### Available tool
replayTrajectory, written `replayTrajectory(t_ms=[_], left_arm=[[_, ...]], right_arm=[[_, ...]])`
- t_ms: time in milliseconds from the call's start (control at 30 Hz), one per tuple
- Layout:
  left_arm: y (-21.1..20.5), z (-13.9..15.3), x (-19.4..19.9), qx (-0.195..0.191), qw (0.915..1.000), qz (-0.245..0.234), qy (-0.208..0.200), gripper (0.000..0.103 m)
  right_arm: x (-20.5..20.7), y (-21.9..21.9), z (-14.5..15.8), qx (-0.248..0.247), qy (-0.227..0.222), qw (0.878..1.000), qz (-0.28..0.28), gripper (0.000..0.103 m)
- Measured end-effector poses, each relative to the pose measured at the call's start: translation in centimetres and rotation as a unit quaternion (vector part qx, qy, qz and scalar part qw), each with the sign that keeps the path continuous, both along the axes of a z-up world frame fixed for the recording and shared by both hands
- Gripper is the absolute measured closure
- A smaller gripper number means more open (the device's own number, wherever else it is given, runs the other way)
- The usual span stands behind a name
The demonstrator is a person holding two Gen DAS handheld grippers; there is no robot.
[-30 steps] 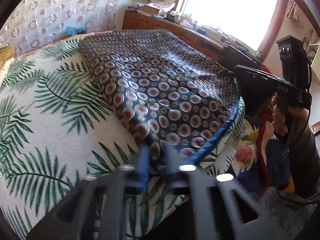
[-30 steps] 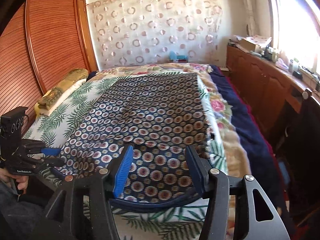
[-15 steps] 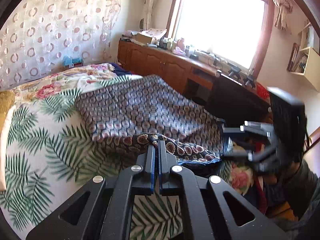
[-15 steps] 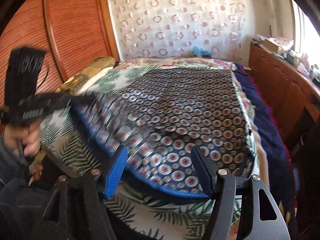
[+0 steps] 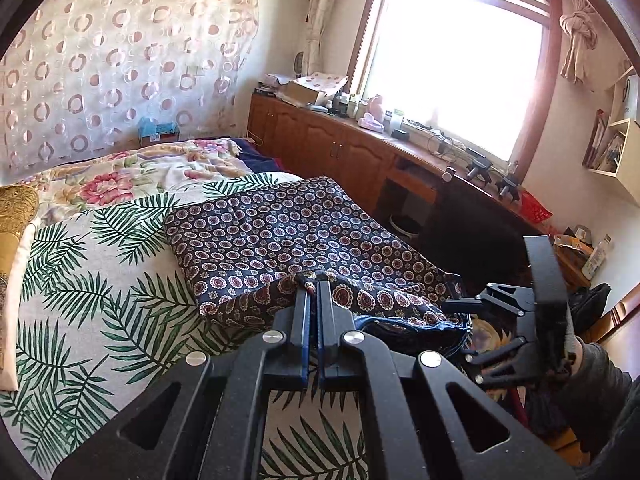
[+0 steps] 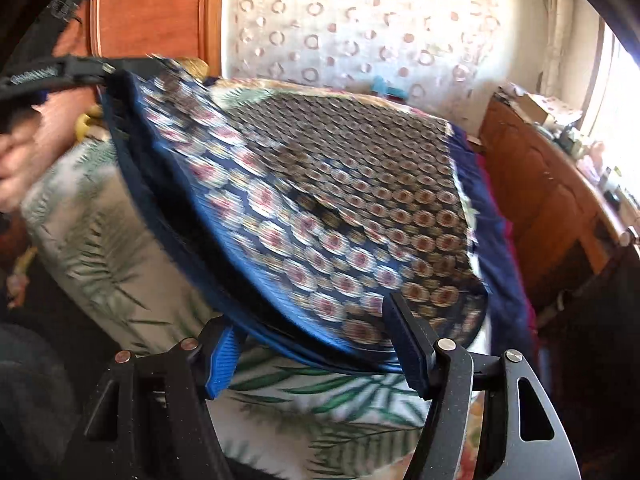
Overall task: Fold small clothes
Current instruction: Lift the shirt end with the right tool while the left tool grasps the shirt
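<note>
A dark blue garment with a round medallion print and a blue hem lies on the bed. My left gripper is shut on its near left corner and holds that corner lifted off the bed. In the right wrist view the garment hangs stretched from the left gripper at upper left, blurred by motion. My right gripper is open, its jaws on either side of the blue hem at the garment's near edge. It also shows in the left wrist view, at the garment's near right corner.
The bed has a palm-leaf sheet and a floral blanket at the far end, with a golden pillow at left. A wooden cabinet with clutter runs under the window on the right. A wooden wardrobe stands left.
My left gripper shut on the garment's near left corner and lifted it up. The right gripper stayed open and moved closer to the near hem.
</note>
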State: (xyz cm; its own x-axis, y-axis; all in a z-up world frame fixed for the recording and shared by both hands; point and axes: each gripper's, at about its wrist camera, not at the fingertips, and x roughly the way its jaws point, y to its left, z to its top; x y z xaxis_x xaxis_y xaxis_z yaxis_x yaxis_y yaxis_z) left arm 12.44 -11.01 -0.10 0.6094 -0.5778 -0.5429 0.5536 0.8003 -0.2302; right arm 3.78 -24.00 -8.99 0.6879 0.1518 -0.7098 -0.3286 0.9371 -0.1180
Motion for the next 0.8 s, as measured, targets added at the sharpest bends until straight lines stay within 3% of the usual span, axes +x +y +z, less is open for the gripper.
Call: replayTrajectory(t_ms=[33,200,300,533,800], left_arm=[[0.0,0.0,0.0,0.003,1.0000,0.001,-0.002,0.100],[0.0,-0.2,0.0,0.008,0.9999,0.006,-0.003,0.100],[0.3,-0.2,0.1,0.008,0.9999,0.009,-0.005,0.100],[1.4,-0.3,1.3,0.017,0.9992,0.032,-0.016,0.100],[3.5,-1.1,5.9,0.003,0.9982,0.060,0.003,0.100]], right_arm=[[0.3,-0.3,-0.3,-0.006,0.001,1.000,0.000,0.053],[1.2,-1.5,-0.6,-0.011,-0.001,1.000,-0.008,0.076],[0.6,-2.0,0.1,-0.006,-0.012,1.000,-0.018,0.096],[1.5,-0.8,3.4,0.011,-0.067,0.997,-0.023,0.100],[6.9,1.3,6.4,-0.005,-0.116,0.993,-0.003,0.100]])
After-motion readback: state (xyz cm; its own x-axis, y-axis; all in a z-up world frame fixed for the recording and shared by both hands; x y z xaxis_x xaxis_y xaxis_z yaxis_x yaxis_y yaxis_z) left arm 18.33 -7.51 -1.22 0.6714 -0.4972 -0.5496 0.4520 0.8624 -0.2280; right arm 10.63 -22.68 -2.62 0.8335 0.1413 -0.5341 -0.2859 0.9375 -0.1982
